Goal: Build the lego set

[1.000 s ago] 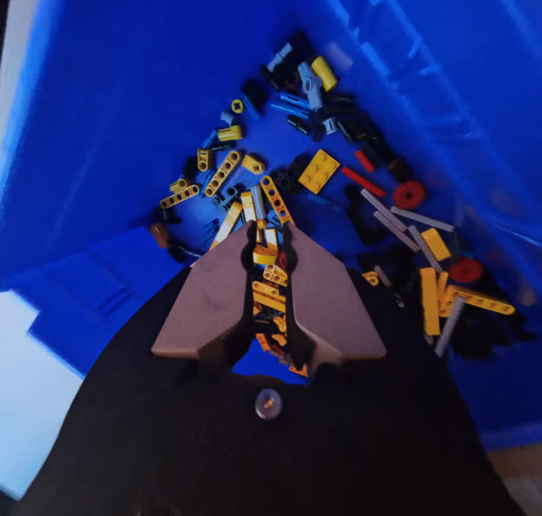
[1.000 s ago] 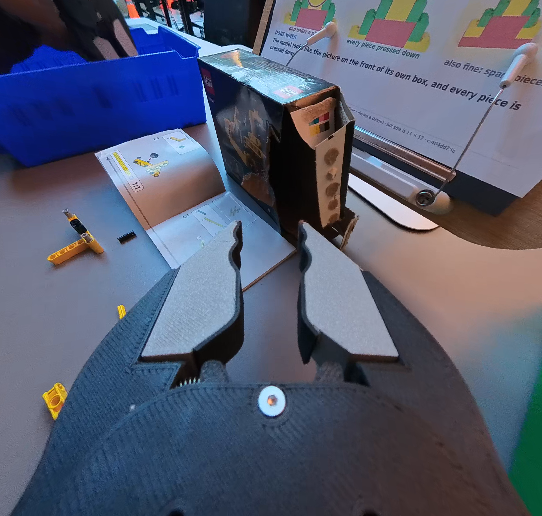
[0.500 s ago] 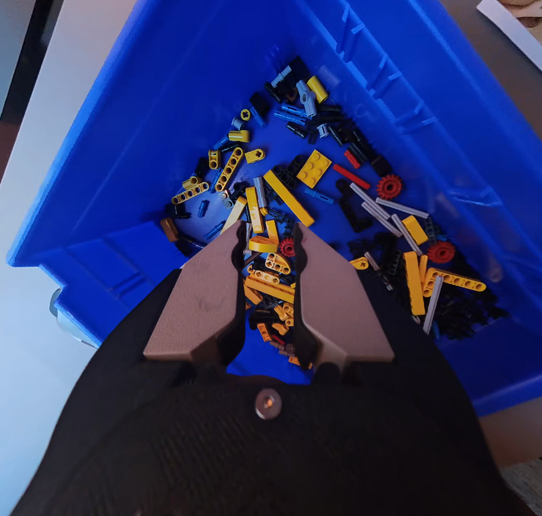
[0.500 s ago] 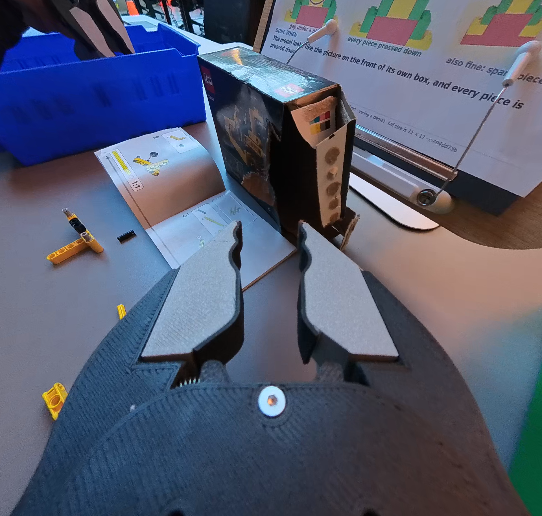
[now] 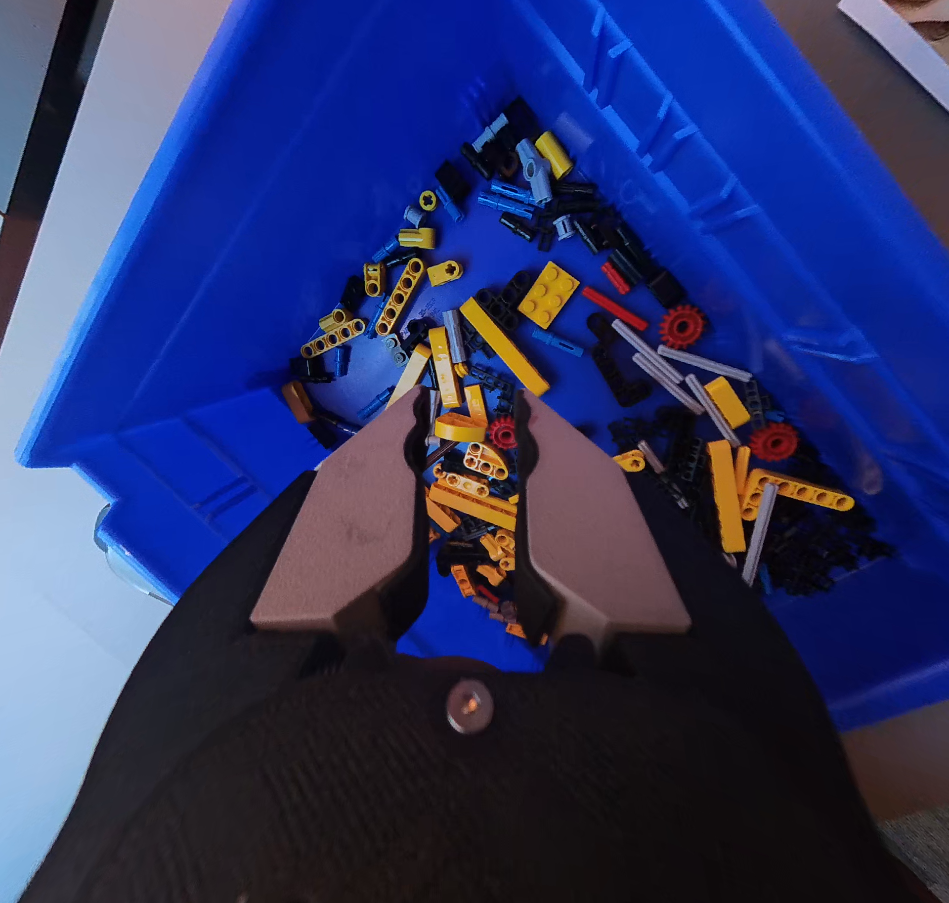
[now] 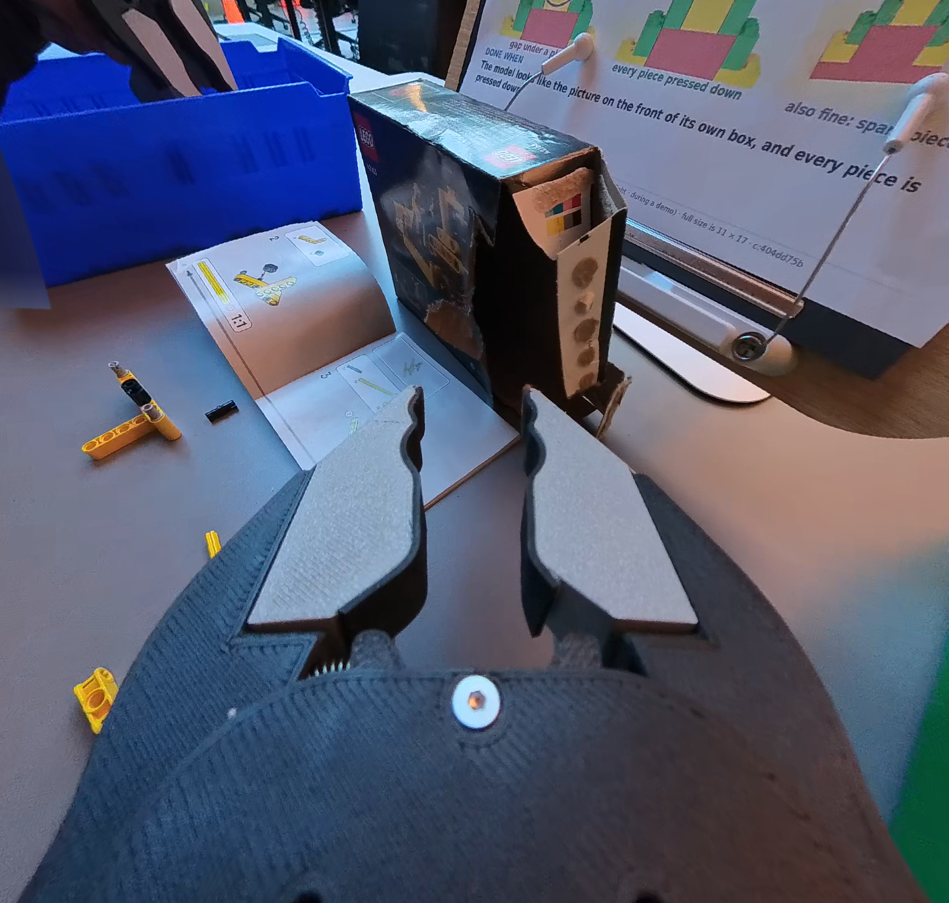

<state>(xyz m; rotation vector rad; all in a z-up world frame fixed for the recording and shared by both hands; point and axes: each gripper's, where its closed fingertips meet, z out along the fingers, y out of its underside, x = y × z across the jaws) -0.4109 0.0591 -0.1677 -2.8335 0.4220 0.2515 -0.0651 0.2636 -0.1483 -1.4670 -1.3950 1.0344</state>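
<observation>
Over the blue bin [image 5: 215,200] I hold my left gripper [image 5: 470,401], its fingers spread with nothing between them, pointing down at the loose lego pieces [image 5: 513,344] scattered on the bin floor. Directly beyond the tips lie a curved yellow piece [image 5: 458,425] and a small red gear [image 5: 502,432]; farther off I see a yellow studded plate [image 5: 547,293], a second red gear [image 5: 681,326], grey axles [image 5: 667,365] and a yellow angled beam [image 5: 793,493] among a heap of black pins along the right wall.

From my right wrist view, the right gripper [image 6: 472,401] hovers low over the grey table [image 6: 128,544], fingers apart and empty. Just ahead of its tips the open instruction booklet [image 6: 308,313] lies flat, and the dark lego box [image 6: 462,211] stands upright at the booklet's far edge, its end flap torn open. Left of the booklet a small yellow-and-black assembly [image 6: 136,416] rests on the table, with a short black pin [image 6: 222,410] just beside it. Two more yellow bits sit nearer me: a tiny one [image 6: 212,543] at the gripper body's edge and a connector [image 6: 96,698] at lower left. Behind the box stands a printed sheet [image 6: 719,82] on a clip stand. My left gripper [image 6: 169,46] also shows at upper left, above the bin [image 6: 179,169].
</observation>
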